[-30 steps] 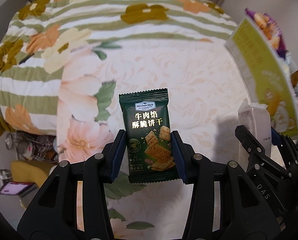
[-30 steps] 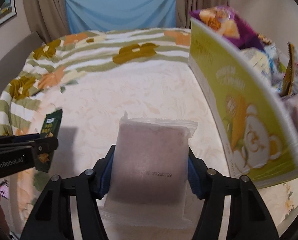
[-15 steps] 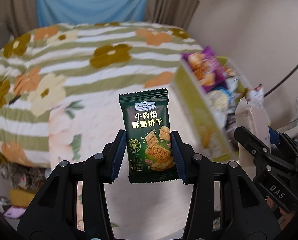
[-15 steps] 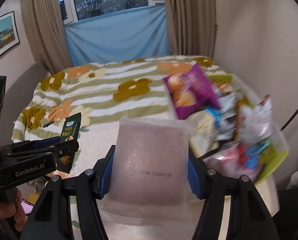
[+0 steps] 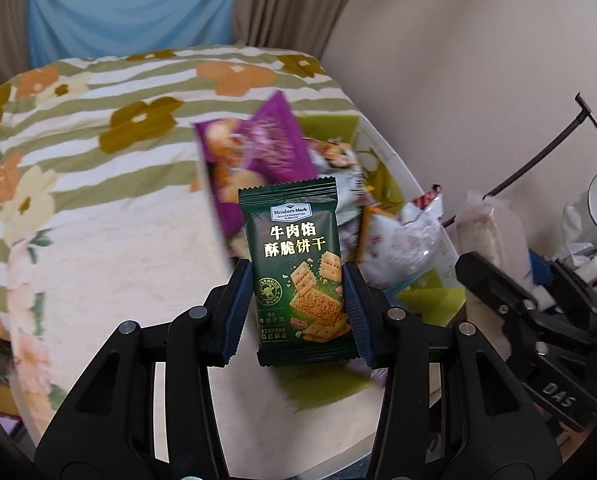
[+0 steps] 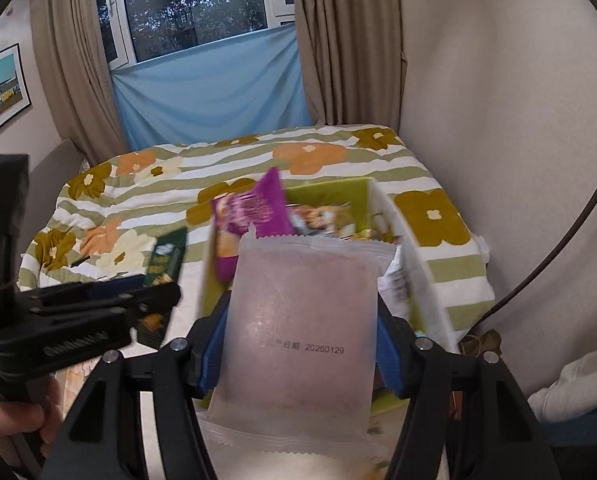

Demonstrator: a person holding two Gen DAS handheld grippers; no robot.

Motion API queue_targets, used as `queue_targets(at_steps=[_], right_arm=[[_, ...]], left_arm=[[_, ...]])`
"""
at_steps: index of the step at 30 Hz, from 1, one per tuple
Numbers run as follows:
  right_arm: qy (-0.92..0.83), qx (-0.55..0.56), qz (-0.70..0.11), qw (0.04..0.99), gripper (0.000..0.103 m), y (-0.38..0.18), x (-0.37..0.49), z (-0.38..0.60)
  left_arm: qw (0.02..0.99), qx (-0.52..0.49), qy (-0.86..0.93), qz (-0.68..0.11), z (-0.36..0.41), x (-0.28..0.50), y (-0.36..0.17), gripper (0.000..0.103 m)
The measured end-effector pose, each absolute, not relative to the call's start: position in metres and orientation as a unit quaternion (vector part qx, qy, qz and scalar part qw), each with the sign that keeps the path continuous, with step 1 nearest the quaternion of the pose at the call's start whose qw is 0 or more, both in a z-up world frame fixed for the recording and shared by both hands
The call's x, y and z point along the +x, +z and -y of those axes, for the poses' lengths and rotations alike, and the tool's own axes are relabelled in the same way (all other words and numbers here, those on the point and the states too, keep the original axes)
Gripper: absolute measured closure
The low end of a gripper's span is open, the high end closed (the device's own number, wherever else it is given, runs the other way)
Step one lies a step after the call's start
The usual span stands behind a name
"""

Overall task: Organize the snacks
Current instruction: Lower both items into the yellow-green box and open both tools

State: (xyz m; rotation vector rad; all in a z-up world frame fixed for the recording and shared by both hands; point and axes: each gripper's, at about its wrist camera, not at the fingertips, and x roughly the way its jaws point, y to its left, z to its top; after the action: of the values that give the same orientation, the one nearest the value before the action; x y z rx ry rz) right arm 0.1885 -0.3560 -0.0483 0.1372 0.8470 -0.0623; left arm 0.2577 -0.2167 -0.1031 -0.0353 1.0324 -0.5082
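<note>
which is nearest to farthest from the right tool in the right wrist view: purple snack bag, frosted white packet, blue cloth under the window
1. frosted white packet: clamped between the right tool's pads, bottom centre.
2. purple snack bag: just beyond the packet, standing up in the green snack box on the bed.
3. blue cloth: farthest, hanging under the window past the far end of the bed.

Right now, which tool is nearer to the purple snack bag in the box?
Left, though only narrowly. The left tool sits just below the purple bag; the right tool is further toward the box's other side.
</note>
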Motion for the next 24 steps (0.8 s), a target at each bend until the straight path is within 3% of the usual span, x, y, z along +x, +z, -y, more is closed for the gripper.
queue_targets(at_steps=[4,5,6,8,9,24], right_arm=[[-0.018,0.059,-0.407,0.911,0.045,-0.047,0.193,0.386],[-0.014,0.058,-0.407,0.912,0.045,-0.048,0.195,0.391],[-0.008,0.057,-0.407,0.911,0.045,-0.048,0.197,0.397],[0.008,0.054,-0.411,0.91,0.045,-0.049,0.201,0.403],[0.014,0.053,-0.411,0.91,0.045,-0.05,0.202,0.405],[0.11,0.044,-0.441,0.89,0.044,-0.063,0.255,0.408]], left_arm=[[0.835,-0.018,-0.227,-0.501,0.246,0.261,-0.119,0.061],[0.835,-0.021,-0.216,-0.505,0.251,0.261,-0.123,0.056],[0.834,-0.02,-0.204,-0.512,0.255,0.261,-0.128,0.049],[0.837,-0.021,-0.187,-0.514,0.256,0.26,-0.134,0.004],[0.842,-0.023,-0.18,-0.509,0.254,0.257,-0.134,0.0],[0.864,-0.036,-0.085,-0.495,0.219,0.244,-0.114,0.001]])
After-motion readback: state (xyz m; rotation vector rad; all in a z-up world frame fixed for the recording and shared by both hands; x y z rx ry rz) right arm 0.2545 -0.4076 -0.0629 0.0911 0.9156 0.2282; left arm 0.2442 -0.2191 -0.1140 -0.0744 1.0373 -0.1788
